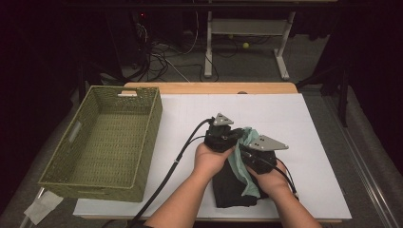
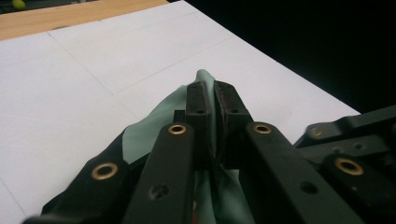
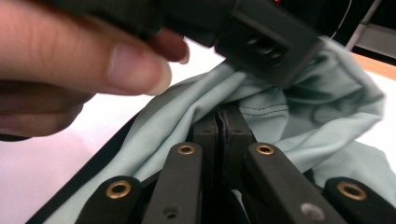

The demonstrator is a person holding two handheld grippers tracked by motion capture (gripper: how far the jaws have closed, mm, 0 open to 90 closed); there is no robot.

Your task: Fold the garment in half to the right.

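1. One green woven basket (image 1: 107, 142) sits at the left of the high view on the white worktop (image 1: 294, 118).
2. Just right of centre, the left gripper (image 1: 236, 134) has its jaws closed on a fold of the pale green cloth (image 1: 242, 173); its own view shows the fabric pinched between them.
3. Beside it, touching, the right gripper (image 1: 246, 148) likewise clamps the same cloth.
4. Below both, a black garment (image 1: 230, 190) lies under the cloth near the worktop's lower edge.
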